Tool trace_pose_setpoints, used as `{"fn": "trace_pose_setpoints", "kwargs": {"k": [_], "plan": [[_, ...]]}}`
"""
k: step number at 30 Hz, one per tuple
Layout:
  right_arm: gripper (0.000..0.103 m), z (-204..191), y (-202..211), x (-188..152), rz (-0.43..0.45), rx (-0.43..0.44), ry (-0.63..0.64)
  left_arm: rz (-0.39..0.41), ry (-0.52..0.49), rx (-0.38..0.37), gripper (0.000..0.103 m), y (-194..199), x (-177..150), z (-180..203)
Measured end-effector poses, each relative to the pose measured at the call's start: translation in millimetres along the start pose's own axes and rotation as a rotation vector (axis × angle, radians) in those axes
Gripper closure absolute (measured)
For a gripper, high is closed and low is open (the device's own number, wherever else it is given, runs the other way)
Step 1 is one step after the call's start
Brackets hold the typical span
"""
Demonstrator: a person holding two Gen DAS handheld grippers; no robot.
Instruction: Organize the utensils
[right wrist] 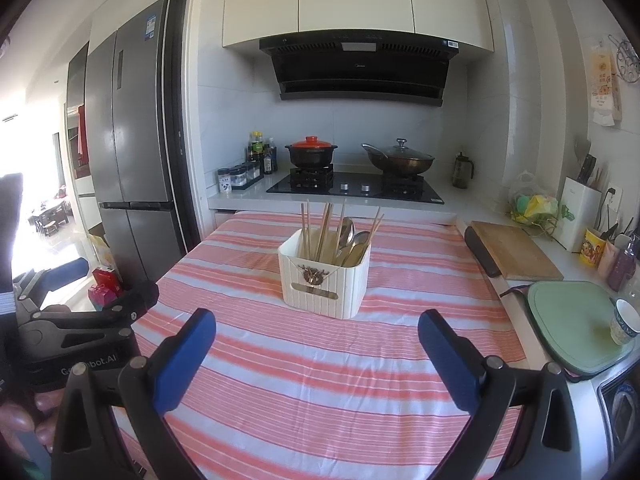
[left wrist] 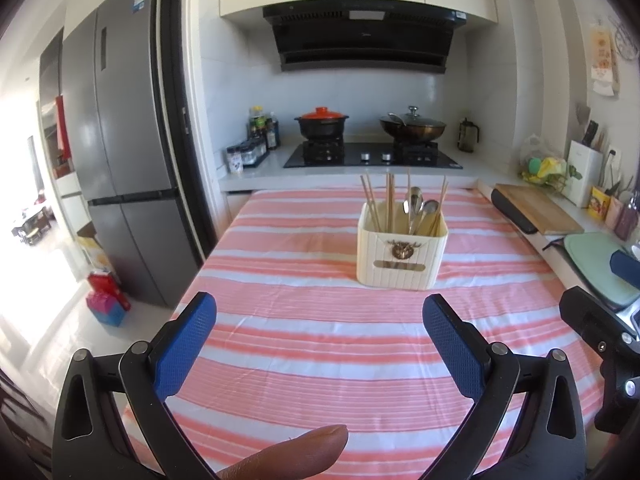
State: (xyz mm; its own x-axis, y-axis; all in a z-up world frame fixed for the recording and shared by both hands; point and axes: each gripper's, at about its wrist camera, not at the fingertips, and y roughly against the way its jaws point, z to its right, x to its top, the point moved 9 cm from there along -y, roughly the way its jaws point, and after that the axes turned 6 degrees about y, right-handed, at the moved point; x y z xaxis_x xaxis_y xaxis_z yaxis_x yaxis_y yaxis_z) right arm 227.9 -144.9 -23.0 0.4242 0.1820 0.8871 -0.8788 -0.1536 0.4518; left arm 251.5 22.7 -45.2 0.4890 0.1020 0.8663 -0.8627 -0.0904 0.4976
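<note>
Hovering over the striped tablecloth (left wrist: 304,360), my left gripper (left wrist: 320,312) has its blue fingers (left wrist: 186,344) spread wide with nothing between them. My right gripper (right wrist: 316,328) is just as wide apart and empty. Ahead of both, well apart from the fingers, the cream utensil holder (left wrist: 402,256) stands upright on the cloth. Wooden chopsticks (left wrist: 370,202) and metal spoons (left wrist: 418,206) stick up out of it. One fingertip (left wrist: 296,454) of mine pokes into the left view from below.
</note>
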Motion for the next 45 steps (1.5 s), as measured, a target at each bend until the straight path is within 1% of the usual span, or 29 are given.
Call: {"fn": "trace_pose_setpoints", "kwargs": {"k": [20, 45], "plan": [[0.000, -4.0, 3.1, 1.7, -0.001, 0.007, 0.006, -0.019, 0.001, 0.012, 0.000, -2.6, -2.5, -3.3], [0.000, -8.5, 3.9, 0.1, -0.011, 0.016, 0.006, -0.031, -0.011, 0.007, 0.000, -4.4, -7.6, -1.2]]}}
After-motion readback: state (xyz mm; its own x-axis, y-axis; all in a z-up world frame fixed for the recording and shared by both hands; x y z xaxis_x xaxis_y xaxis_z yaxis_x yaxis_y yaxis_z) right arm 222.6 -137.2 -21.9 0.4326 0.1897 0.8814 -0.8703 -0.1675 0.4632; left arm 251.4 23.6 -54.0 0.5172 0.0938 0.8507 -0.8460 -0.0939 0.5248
